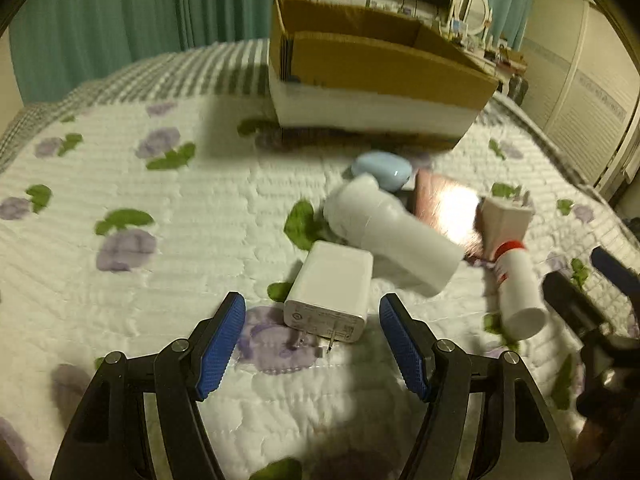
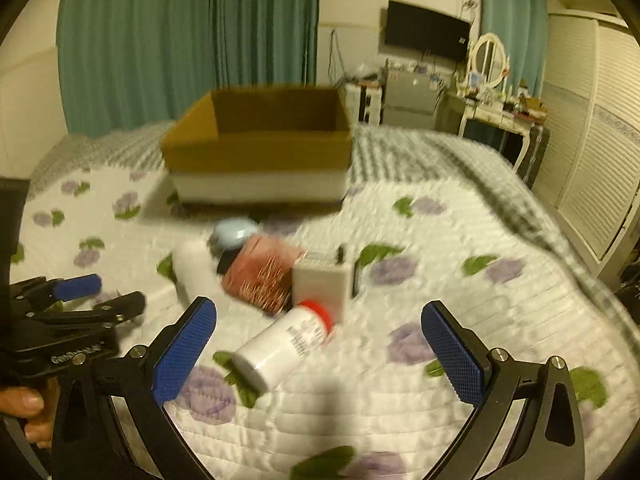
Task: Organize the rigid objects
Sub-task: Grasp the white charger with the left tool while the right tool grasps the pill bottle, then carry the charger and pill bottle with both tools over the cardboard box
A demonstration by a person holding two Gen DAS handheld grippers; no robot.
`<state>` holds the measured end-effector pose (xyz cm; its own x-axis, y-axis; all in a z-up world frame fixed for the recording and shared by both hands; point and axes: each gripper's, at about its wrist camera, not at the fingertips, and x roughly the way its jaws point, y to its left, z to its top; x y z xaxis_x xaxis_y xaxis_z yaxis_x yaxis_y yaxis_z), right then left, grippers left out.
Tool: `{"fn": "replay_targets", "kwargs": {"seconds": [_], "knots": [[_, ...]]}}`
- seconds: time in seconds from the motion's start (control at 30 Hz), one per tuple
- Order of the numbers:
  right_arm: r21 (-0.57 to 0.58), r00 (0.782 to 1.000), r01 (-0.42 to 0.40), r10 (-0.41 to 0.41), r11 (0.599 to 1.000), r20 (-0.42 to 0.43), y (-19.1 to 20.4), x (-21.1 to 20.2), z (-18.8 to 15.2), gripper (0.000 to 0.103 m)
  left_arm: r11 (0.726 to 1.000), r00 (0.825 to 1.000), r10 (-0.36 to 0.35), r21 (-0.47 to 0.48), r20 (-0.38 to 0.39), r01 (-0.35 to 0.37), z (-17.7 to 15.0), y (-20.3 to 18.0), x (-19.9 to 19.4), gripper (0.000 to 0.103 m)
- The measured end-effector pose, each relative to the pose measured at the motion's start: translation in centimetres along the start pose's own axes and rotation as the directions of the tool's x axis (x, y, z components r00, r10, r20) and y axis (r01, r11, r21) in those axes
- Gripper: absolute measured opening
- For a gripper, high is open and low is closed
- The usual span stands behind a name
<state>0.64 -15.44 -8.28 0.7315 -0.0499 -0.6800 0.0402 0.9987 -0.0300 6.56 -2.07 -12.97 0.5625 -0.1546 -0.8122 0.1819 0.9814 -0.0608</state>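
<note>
While open, left tool (image 1: 312,332) flanks white charger (image 1: 330,294).

Left wrist view low over the quilted bed (image 1: 160,208), facing the cardboard box (image 1: 380,76), close to the white charger (image 1: 328,292), right wrist view higher, further right, sharing box (image 2: 260,148), red-capped bottle (image 2: 288,344), clutter.

Right gripper (image 2: 319,340) spread wide, nothing between the blue pads (image 2: 182,354). White bottle (image 2: 284,346) with a red cap lies on the quilt (image 2: 460,280) between the fingers, nearer the left one. Beyond the tips: pink box (image 2: 260,276), white charger (image 2: 320,284), open cardboard box (image 2: 260,148).
</note>
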Motion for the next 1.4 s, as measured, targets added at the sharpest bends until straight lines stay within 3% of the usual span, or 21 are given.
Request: {"fn": "replay_targets", "kwargs": {"seconds": [0.17,0.47,0.5,0.53,0.6,0.67,0.8,0.93,1.07,1.17,1.4], "knots": [[0.029,0.995,0.029,-0.026,0.999,-0.093,0.0,3.3,-1.1,0.103,1.000,1.000,0.000,-0.016,0.006,0.000,0.5,0.5,1.0,0.073],[0.050,0.989,0.033,-0.026,0.998,-0.144,0.0,5.0,-1.8,0.103,0.999,0.999,0.038,0.034,0.032,-0.039,0.5,-0.4,1.8,0.069],[0.054,0.990,0.029,-0.021,0.998,-0.141,0.1,5.0,-1.7,0.103,0.999,0.999,0.037,0.035,0.036,-0.038,0.5,-0.4,1.8,0.065],[0.056,0.990,0.026,-0.018,0.998,-0.138,0.1,5.0,-1.7,0.103,0.999,0.999,0.016,0.041,0.038,-0.018,0.4,-0.5,1.7,0.047],[0.049,0.991,0.017,-0.010,0.999,-0.137,0.2,4.9,-1.8,0.103,0.999,0.999,0.003,0.043,0.035,-0.004,0.5,-0.6,1.8,0.043],[0.022,0.990,0.031,-0.028,0.999,-0.135,0.6,4.9,-1.7,0.094,1.000,1.000,-0.011,0.029,0.030,0.010,0.6,-0.4,1.8,0.043],[-0.004,0.989,0.034,-0.035,0.999,-0.140,1.1,4.8,-1.8,0.063,0.999,0.999,-0.036,-0.016,0.029,0.037,0.7,0.2,1.7,0.043],[0.092,0.989,-0.031,0.044,0.995,-0.144,-0.7,4.7,-1.8,0.057,1.000,0.999,-0.018,-0.008,0.048,0.019,0.3,-0.2,1.0,0.043],[0.102,0.991,-0.022,0.036,0.995,-0.132,-1.4,3.9,-1.8,0.049,1.000,0.997,-0.016,0.007,0.070,0.015,-0.1,-0.6,-0.1,0.043],[0.100,0.993,-0.037,0.047,0.994,-0.105,-1.6,2.9,-1.8,0.038,1.000,0.995,-0.010,0.019,0.101,0.008,-0.4,-0.8,-1.6,0.042],[0.110,0.996,-0.044,0.053,0.993,-0.077,-2.1,1.4,-1.8,0.036,0.999,0.986,-0.002,0.032,0.169,-0.003,-0.5,-0.9,-4.7,0.041]]}}
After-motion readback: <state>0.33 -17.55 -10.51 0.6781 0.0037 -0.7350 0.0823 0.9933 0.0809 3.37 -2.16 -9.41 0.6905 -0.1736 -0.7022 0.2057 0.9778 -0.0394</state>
